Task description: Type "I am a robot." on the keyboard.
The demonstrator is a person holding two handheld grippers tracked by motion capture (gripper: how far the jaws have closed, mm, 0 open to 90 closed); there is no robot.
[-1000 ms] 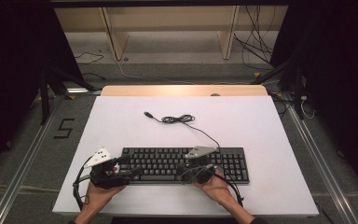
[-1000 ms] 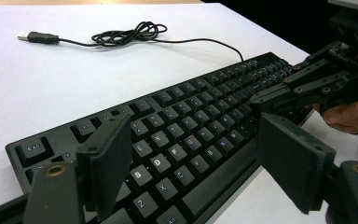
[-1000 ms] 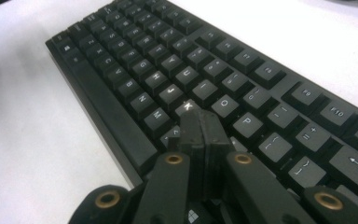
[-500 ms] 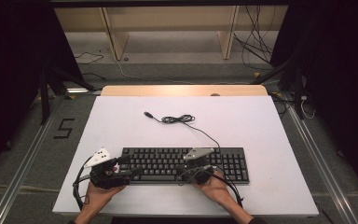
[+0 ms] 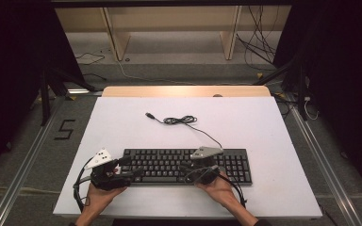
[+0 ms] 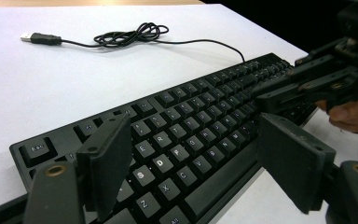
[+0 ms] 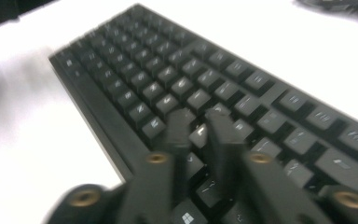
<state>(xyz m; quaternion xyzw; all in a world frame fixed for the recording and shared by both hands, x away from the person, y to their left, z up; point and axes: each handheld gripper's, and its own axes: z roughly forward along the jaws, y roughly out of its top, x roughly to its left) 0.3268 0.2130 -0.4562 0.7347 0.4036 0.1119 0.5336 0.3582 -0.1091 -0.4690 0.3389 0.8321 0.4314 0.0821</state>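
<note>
White table (image 5: 122, 117) takes up the middle of the high view, dark floor and wooden shelving behind it. Black keyboard (image 5: 188, 165) lies flat near the front edge, slightly right of centre. Its cable (image 5: 181, 120) runs off the far side and ends in a loose coil with the USB plug (image 6: 39, 38) lying free on the table, well apart from both grippers.

Left gripper (image 5: 132, 172) sits at the keyboard's left end, held from below by the left hand (image 5: 99, 197). In the left gripper view its jaws stand wide apart over the letter keys, nothing between them; the left jaw covers part of the Q/A columns, lower rows cut off by the frame.

Right gripper (image 5: 188, 172) is over the keyboard's middle-right, right hand (image 5: 219, 188) behind it. The right gripper view is motion-blurred; the jaws look nearly together, tips low over keys near the bottom row. Can't tell whether they touch a key. Key legends there are unreadable apart from a Windows logo. In the left gripper view this gripper comes in from the right, its body partly cut off.
</note>
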